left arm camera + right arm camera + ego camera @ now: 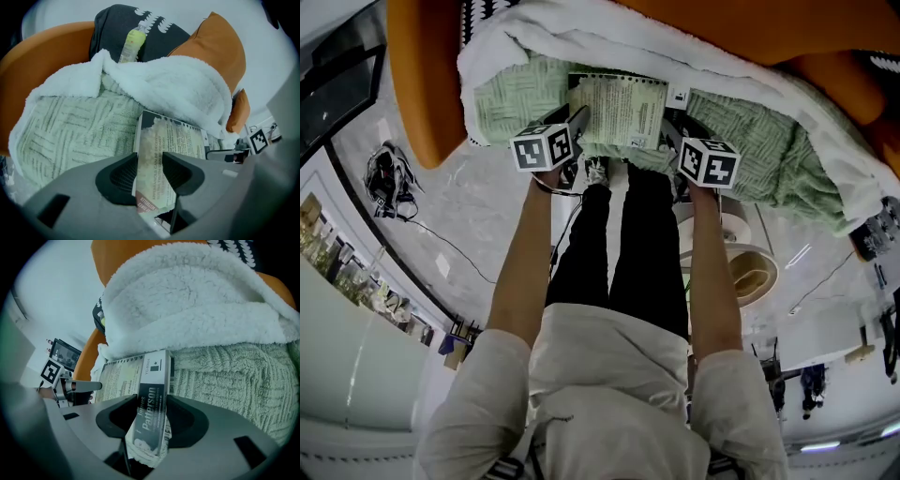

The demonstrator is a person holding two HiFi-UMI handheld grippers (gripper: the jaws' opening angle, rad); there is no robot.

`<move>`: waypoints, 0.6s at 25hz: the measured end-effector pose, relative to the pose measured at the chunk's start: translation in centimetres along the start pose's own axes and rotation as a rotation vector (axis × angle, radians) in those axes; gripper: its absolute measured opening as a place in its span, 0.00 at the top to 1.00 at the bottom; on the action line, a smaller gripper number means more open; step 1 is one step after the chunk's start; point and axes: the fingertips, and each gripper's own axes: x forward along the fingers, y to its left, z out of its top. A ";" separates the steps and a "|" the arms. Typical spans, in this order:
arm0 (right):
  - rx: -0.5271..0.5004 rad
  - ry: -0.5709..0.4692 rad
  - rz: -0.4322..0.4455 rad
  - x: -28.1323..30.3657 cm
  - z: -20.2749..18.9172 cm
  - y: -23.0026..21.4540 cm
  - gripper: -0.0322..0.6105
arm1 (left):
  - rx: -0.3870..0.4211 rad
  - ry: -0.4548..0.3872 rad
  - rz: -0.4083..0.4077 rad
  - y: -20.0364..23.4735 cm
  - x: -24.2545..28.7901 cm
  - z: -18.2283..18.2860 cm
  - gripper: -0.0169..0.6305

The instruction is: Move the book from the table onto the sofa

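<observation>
Orange sofa (422, 84) filled the far side, its seat draped in a green-and-white blanket (502, 108). The book (619, 111) sat low on that blanket (resting or just clear, could not tell). It was a paperback, judged light, with bendy covers, thumbed pages and the spine its stiffest part. The left gripper (579, 122) had its fingers (119, 176) clamped on the edge opposite the spine. The right gripper (670, 133) pinched the spine, fingers (112, 416) pressing both covers. This two-edge hold looked sound.

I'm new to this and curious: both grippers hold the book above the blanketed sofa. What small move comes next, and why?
Probably ease the book down until it rests on the green blanket: left gripper and right gripper each clamp an edge, just over it.
</observation>
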 end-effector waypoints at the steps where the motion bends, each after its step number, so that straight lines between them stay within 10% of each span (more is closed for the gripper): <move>1: 0.004 0.000 -0.002 0.2 -0.1 -0.1 0.67 | 0.000 0.004 0.007 0.1 0.2 0.0 0.70; 15: -0.011 0.015 -0.010 0.9 -0.2 -0.4 0.66 | -0.018 -0.033 0.090 0.4 0.8 -0.2 0.70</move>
